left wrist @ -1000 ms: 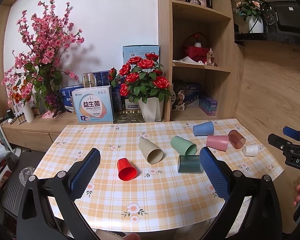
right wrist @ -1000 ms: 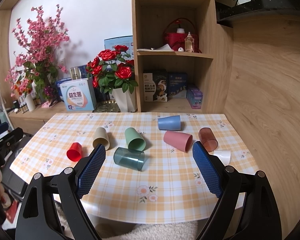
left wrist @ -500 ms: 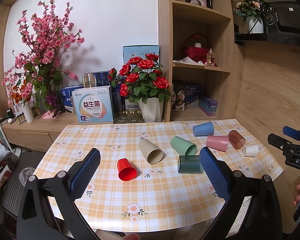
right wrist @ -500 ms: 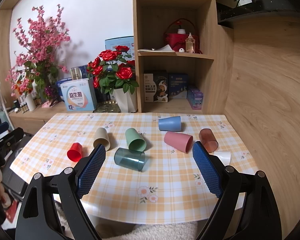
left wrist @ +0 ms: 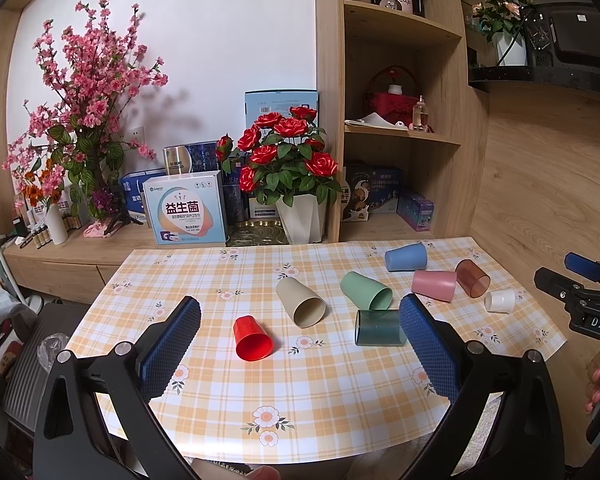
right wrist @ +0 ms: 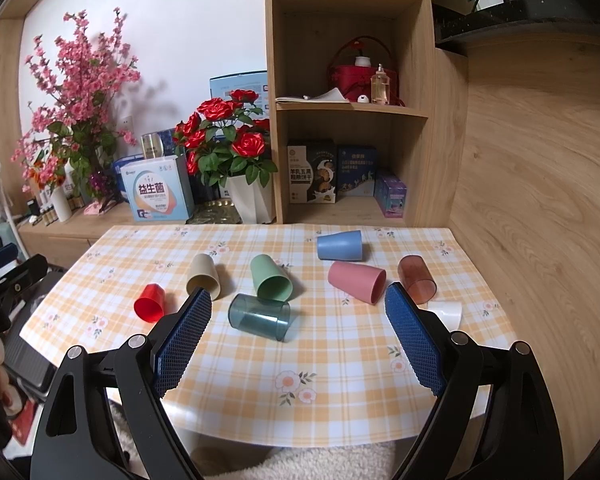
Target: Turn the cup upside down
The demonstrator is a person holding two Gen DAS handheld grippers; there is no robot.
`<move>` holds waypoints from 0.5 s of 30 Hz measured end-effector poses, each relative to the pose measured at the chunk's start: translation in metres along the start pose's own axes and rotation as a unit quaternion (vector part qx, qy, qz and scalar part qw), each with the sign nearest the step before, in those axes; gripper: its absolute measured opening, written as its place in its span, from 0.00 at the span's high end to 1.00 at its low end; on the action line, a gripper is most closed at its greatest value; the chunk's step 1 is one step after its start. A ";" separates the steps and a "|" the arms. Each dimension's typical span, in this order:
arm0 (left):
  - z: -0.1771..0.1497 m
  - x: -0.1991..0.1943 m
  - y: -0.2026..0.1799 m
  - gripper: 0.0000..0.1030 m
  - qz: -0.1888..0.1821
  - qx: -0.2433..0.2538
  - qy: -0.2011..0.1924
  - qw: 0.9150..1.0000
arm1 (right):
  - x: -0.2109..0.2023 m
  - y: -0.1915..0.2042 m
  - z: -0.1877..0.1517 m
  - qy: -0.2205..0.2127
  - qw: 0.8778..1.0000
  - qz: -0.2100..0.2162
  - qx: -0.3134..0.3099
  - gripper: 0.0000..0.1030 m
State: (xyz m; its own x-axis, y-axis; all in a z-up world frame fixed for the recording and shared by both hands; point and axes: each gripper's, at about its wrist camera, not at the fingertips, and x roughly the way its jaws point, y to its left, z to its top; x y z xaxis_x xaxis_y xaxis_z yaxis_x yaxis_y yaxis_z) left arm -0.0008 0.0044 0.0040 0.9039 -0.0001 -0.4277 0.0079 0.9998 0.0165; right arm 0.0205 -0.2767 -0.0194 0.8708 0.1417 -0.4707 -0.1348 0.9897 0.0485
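Left wrist view: the left gripper (left wrist: pixel 300 344) hangs wide open and empty above the near table edge; the red cup (left wrist: pixel 253 339) lies on its side ahead between the fingers, mouth toward the camera.

Right wrist view: the right gripper (right wrist: pixel 298 338), equally wide and empty, frames the teal cup (right wrist: pixel 259 317), lying crosswise, mouth rightward, near its left pad.

Tablecloth (left wrist: pixel 300 400) glossy, smooth, plaid print. Teal cup (right wrist: pixel 259 317) and brown cup (right wrist: pixel 417 279) translucent plastic; red cup (left wrist: pixel 252 339) glossy; beige cup (left wrist: pixel 300 303) matt. Shelf (right wrist: pixel 352 106) wood-grain. Pads (right wrist: pixel 184 336) textured blue.
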 end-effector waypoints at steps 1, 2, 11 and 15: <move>0.000 0.000 0.000 0.06 0.000 0.000 0.000 1.000 | 0.000 0.000 0.000 0.000 1.000 0.000 0.000 0.17; 0.000 0.000 0.000 0.06 0.000 0.000 0.000 1.000 | 0.000 0.000 0.000 0.000 1.000 0.000 0.000 0.17; 0.001 0.000 0.000 0.06 0.000 0.000 0.000 1.000 | -0.002 0.004 0.000 0.002 1.000 0.000 0.001 0.17; -0.001 0.001 -0.001 0.06 -0.002 -0.001 0.002 1.000 | -0.002 0.002 -0.003 0.002 1.000 -0.001 0.002 0.17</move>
State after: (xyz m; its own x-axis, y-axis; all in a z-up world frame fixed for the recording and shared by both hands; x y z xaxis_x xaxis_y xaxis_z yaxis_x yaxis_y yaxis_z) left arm -0.0006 0.0037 0.0029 0.9025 -0.0039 -0.4307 0.0106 0.9999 0.0130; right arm 0.0169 -0.2754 -0.0205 0.8691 0.1401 -0.4744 -0.1315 0.9900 0.0513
